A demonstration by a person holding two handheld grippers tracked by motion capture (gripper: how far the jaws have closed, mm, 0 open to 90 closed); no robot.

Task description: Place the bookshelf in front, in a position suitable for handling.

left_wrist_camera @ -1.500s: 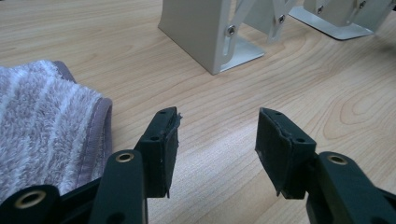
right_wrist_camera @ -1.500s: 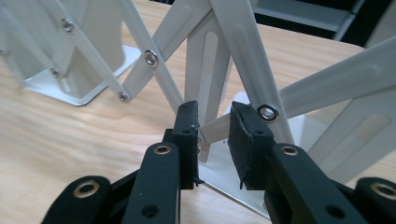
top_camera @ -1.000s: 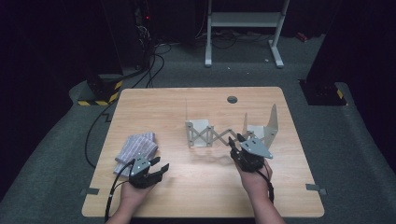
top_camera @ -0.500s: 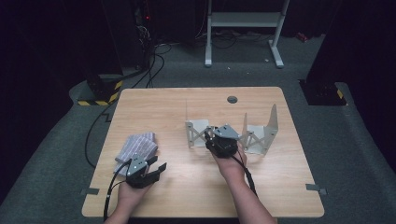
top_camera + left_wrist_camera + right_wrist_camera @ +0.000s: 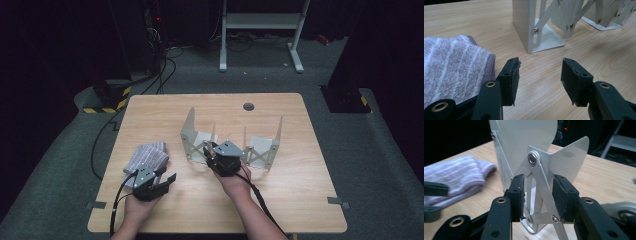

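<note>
No brand, label or writing can be read on anything on the pale wooden table (image 5: 165, 107). At the left lies a folded towel of lilac terry cloth with white stripes (image 5: 147, 156), just beside the left gripper (image 5: 169, 180), whose jaws are spread with nothing but bare wood between them; in the left gripper view the towel (image 5: 451, 67) sits at the left pad's outer side. To the right, near the table's middle, stands the white metal expanding rack with upright divider plates joined by scissor links (image 5: 197, 137). The right gripper (image 5: 214, 154) is at the rack's middle section; its jaws have just been closing, and in the right gripper view one divider plate with its riveted links (image 5: 541, 182) stands between the pads, which lie close against it on both sides. A round grommet hole (image 5: 248, 106) lies behind the rack.
</note>
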